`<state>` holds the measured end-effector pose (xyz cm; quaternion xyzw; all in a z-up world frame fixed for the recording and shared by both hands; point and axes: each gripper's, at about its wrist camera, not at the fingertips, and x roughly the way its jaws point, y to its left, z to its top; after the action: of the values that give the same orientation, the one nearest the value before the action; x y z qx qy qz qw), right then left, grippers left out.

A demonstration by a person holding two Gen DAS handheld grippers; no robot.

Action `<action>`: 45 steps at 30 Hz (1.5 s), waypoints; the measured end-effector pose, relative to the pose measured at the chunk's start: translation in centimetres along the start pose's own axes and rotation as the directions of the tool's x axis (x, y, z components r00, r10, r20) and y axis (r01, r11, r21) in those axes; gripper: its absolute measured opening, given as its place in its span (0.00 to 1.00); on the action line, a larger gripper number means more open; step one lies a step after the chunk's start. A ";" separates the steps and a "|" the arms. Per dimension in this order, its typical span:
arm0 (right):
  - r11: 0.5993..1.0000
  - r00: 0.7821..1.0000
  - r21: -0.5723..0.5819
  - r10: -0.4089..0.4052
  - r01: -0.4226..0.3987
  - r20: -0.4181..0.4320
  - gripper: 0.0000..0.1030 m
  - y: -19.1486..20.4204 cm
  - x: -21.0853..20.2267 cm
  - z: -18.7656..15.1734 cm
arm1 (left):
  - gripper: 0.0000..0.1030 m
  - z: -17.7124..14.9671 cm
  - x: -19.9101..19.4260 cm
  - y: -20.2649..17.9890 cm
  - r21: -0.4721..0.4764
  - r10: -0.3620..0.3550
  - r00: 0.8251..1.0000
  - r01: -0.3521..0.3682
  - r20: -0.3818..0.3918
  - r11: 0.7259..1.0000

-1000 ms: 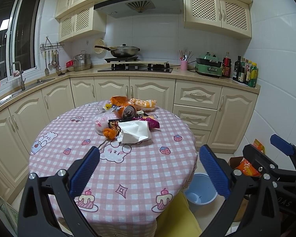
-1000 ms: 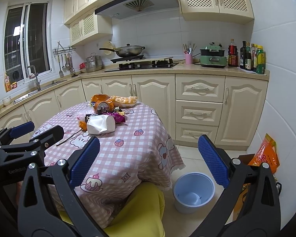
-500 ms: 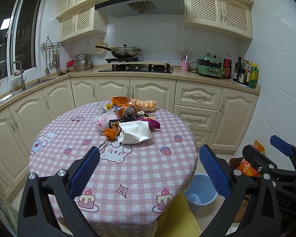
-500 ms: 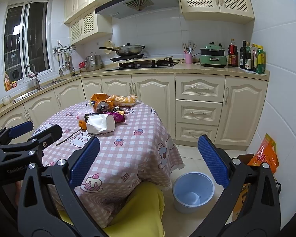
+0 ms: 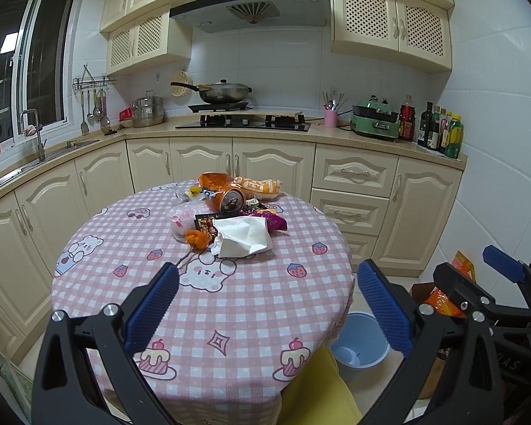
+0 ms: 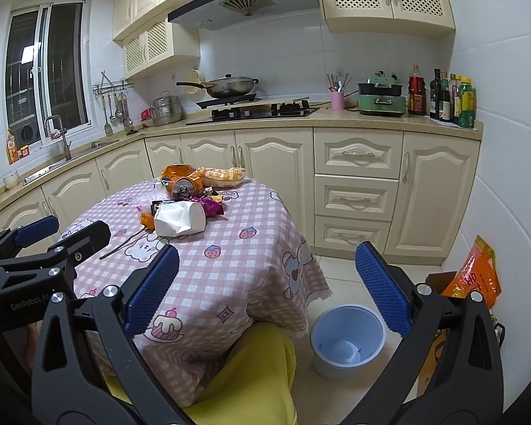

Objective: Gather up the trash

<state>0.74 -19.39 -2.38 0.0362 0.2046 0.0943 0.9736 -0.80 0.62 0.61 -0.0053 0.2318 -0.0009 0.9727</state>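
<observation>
On the round table [image 5: 230, 304] we see the trash pile [image 5: 230, 212] — orange can [image 5: 232, 200], white tissue [image 5: 242, 235], wrappers — well beyond both our grippers. Our left gripper [image 5: 267, 304] and right gripper [image 6: 265, 288] gape wide, gripping nothing. Beside the table — a blue bin [image 6: 347, 340] on the floor.

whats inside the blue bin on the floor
The round pale blue plastic bin beside the round table shows a bare bottom in the right wrist view, apart from a small speck. The near inner wall is hidden by its rim.
</observation>
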 end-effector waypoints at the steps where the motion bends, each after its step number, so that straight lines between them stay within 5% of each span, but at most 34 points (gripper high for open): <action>1: 1.000 1.000 0.001 0.000 0.000 0.000 0.95 0.0 0.0 -0.1 | 0.96 0.0 0.0 0.0 0.000 -0.001 1.000 0.001 0.000 1.000; 26: 1.000 0.999 0.006 0.003 -0.003 -0.041 0.95 0.3 0.9 -0.2 | 0.96 -0.5 1.2 0.8 -0.019 0.009 1.000 -0.009 -0.028 1.000; 45: 0.994 0.972 -0.015 0.102 -0.108 -0.210 0.95 5.9 10.5 1.7 | 0.96 -0.5 7.1 8.9 -0.170 0.096 0.980 -0.126 -0.176 0.977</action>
<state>9.83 -11.58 -4.33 0.0239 0.3021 0.1517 0.9408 5.27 9.52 -3.09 -0.0801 0.3118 0.0739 0.9439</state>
